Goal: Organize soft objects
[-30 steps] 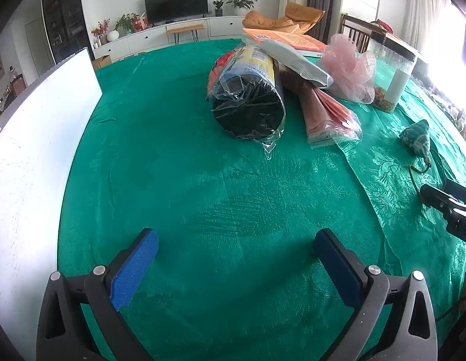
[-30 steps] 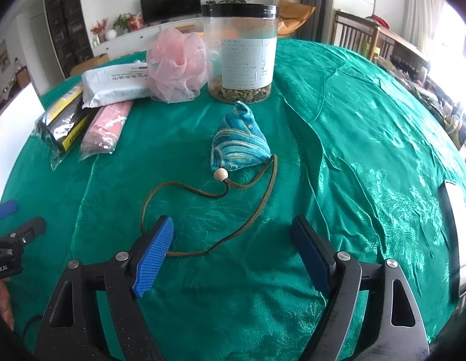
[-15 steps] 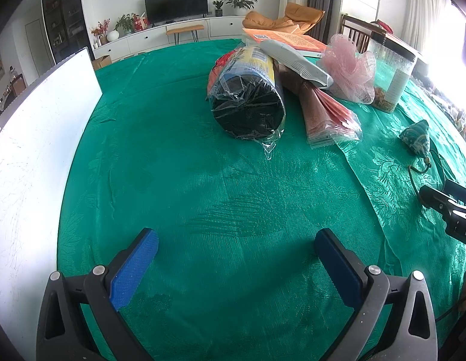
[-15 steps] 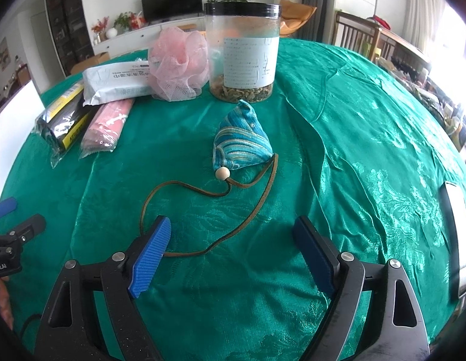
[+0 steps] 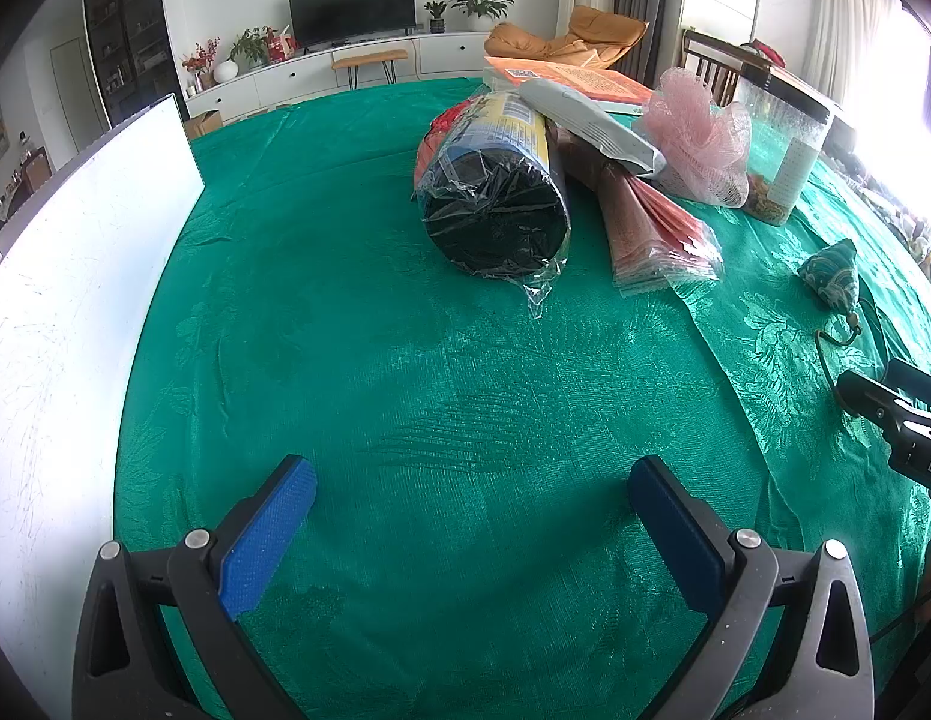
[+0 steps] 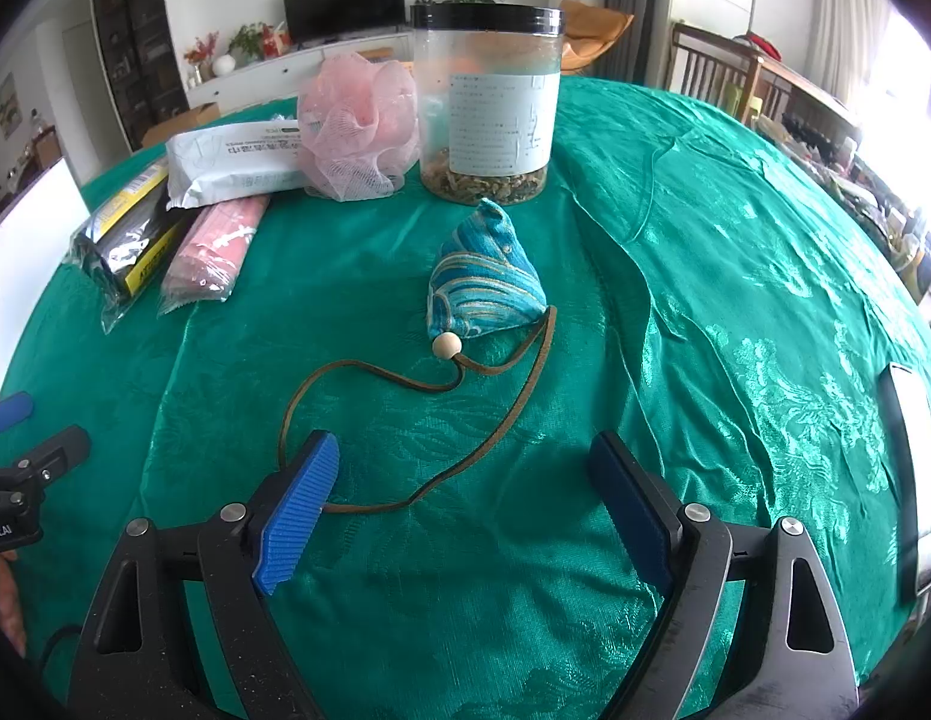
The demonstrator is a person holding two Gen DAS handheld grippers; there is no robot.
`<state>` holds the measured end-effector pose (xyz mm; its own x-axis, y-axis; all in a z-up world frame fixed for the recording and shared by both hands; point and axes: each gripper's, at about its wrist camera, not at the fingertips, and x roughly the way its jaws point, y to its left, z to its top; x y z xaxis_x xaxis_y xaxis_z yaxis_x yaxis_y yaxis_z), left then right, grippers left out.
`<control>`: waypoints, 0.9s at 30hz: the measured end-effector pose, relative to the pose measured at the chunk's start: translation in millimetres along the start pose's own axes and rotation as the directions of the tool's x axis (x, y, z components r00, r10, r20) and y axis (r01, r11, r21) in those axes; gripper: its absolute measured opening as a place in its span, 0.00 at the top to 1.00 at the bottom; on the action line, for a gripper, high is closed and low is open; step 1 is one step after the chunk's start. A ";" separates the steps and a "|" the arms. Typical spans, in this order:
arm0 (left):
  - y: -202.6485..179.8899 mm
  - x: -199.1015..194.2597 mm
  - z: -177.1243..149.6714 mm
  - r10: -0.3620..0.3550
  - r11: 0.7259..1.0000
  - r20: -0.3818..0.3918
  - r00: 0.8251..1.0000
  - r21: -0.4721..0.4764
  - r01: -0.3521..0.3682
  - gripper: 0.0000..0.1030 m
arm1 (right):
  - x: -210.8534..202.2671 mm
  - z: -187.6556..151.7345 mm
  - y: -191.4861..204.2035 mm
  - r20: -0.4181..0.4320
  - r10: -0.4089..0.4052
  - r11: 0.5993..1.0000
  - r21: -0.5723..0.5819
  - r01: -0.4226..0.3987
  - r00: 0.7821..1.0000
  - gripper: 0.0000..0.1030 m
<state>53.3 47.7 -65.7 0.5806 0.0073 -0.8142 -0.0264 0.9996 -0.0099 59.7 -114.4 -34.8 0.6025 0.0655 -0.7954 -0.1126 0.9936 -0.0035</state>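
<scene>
Blue-patterned fabric pouch [image 6: 486,276] lies ahead of the right gripper [image 6: 465,480], whose spread, empty jaws straddle its cord [image 6: 417,384].

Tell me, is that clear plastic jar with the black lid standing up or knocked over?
Standing upright. The jar rests on its base on the green tablecloth, black lid on top, with its loose brownish contents settled at the bottom.

A teal striped fabric pouch [image 6: 486,285], pyramid-shaped, is sitting point-up on the green cloth, its brown cord [image 6: 369,420] trailing in a loose loop past a wooden bead [image 6: 446,345]. Beyond it a pink mesh puff [image 6: 357,126] is resting beside a white soft pack [image 6: 237,165] (lying across a pink wrapped bundle [image 6: 210,255]) and a black plastic-wrapped roll [image 5: 501,192].
</scene>
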 end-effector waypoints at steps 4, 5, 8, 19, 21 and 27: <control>-0.1 -0.1 0.0 -0.001 1.000 0.000 1.000 0.001 0.001 0.00 | -0.1 -0.1 0.0 0.000 0.000 1.000 0.000 0.000 1.000 0.15; -0.3 0.3 0.6 0.001 1.000 -0.012 1.000 0.000 -0.001 0.00 | -0.1 -0.2 0.0 0.000 0.000 1.000 0.000 0.000 1.000 0.15; 3.8 -13.3 17.0 -0.035 0.997 0.014 0.999 -0.065 0.035 0.01 | -0.1 -0.1 0.0 0.000 0.000 1.000 0.000 0.000 1.000 0.15; 0.3 33.8 123.5 -0.001 0.997 -0.015 1.000 -0.072 0.000 0.01 | 0.0 0.2 0.0 0.000 0.002 1.000 0.000 -0.002 1.000 0.14; 2.6 50.8 132.6 -0.022 0.996 -0.046 0.999 -0.086 0.018 0.01 | -0.1 0.1 0.0 0.001 0.002 1.000 -0.001 -0.002 1.000 0.14; 4.0 50.4 125.9 -0.107 0.992 -0.066 0.992 -0.067 0.103 0.46 | 0.0 0.2 0.0 0.001 0.003 1.000 -0.001 -0.003 1.000 0.13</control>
<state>184.9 55.5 -33.6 0.5250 -0.1018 -0.8450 -0.0210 0.9910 -0.1324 59.9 -114.3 -34.7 0.6028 0.0690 -0.7949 -0.1152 0.9933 -0.0012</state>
